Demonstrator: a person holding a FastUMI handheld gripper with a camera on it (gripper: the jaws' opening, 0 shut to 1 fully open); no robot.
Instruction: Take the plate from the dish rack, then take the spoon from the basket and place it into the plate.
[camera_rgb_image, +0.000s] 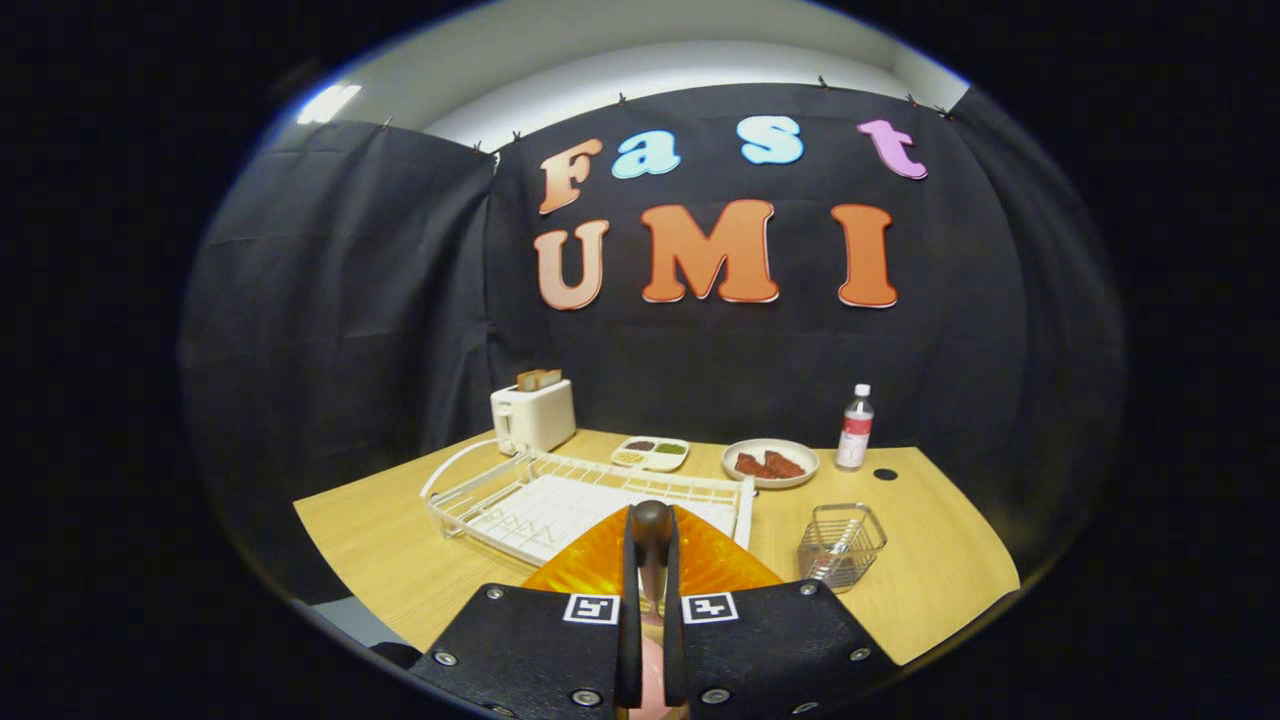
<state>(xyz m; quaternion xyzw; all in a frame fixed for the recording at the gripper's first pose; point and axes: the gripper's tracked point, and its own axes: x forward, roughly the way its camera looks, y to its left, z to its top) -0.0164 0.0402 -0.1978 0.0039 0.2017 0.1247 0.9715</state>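
Observation:
My gripper (651, 530) is shut on the rim of an orange ribbed plate (710, 560), which is lifted above the table just in front of the white wire dish rack (560, 495). The plate spreads out to both sides of the fingers. To the right of the fingers stands a small wire basket (842, 545) with a spoon (838, 548) leaning inside it. The rack lies flat on the wooden table (380, 545), beyond and to the left of the fingers, with nothing standing in it.
At the back of the table stand a white toaster (533, 414) with bread, a small divided tray (651, 452), a bowl (770, 464) with reddish pieces and a bottle (855, 428). A dark round hole (885, 474) sits near the bottle.

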